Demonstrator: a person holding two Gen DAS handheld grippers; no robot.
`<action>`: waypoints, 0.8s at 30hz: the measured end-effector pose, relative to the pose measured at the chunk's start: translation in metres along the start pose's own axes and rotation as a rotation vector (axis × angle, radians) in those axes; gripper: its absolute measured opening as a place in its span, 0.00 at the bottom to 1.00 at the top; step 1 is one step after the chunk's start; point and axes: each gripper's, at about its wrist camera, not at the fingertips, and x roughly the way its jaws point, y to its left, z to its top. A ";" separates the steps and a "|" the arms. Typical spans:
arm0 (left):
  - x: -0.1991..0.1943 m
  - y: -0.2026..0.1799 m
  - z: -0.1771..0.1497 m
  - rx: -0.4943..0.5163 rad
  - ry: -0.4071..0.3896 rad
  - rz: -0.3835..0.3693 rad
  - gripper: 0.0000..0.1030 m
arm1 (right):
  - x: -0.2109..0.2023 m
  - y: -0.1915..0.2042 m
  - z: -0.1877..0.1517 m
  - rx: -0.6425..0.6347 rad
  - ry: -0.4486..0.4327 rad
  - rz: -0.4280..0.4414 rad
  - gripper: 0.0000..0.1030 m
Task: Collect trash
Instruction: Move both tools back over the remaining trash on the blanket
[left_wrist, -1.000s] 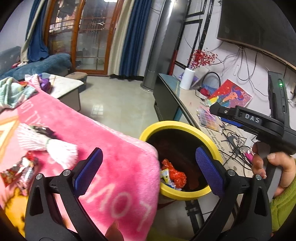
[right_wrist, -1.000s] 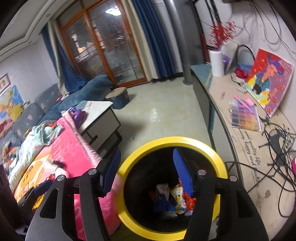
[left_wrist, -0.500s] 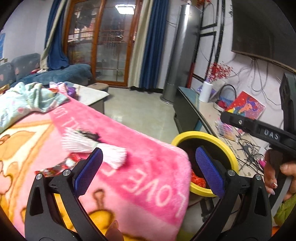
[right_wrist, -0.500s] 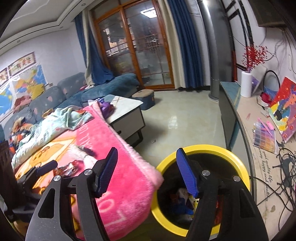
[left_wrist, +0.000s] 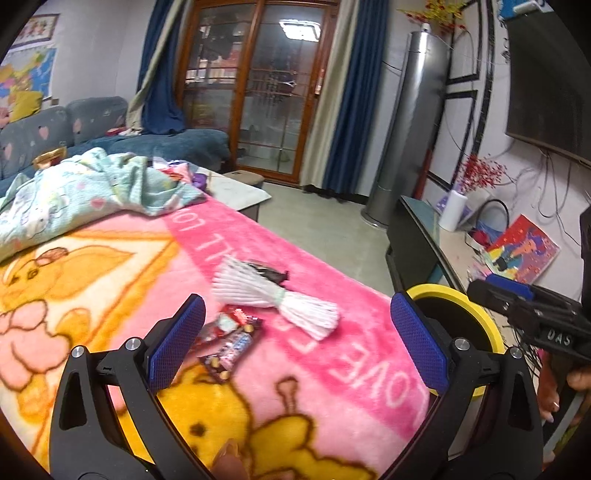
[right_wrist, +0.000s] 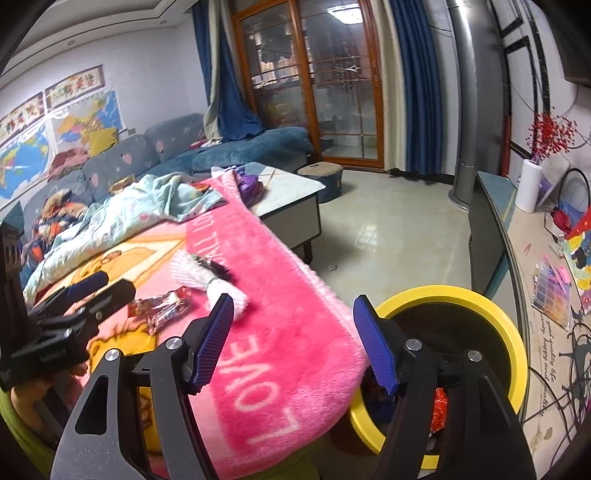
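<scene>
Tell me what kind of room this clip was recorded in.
Most likely a home living room: a blue-grey fabric sofa stands against the wall, a dark wall-mounted television screen hangs over a long low cabinet, and wood-framed glass doors with blue curtains close the far end.

The left gripper (left_wrist: 297, 338) points forward and somewhat downward, its blue-padded jaws spread wide with nothing between them. The right gripper (right_wrist: 293, 341) is pitched down likewise, jaws parted and empty. In the left wrist view the right hand (left_wrist: 554, 391) grips its handle at about four o'clock; in the right wrist view the left hand (right_wrist: 33, 397) sits near eight o'clock.
</scene>
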 end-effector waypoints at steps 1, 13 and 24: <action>-0.001 0.001 0.000 -0.004 -0.002 0.004 0.89 | 0.001 0.003 0.000 -0.006 0.003 0.002 0.63; -0.007 0.049 0.001 -0.085 -0.008 0.090 0.89 | 0.029 0.043 -0.002 -0.086 0.061 0.053 0.65; 0.005 0.092 -0.009 -0.146 0.072 0.130 0.89 | 0.070 0.072 0.000 -0.147 0.114 0.072 0.65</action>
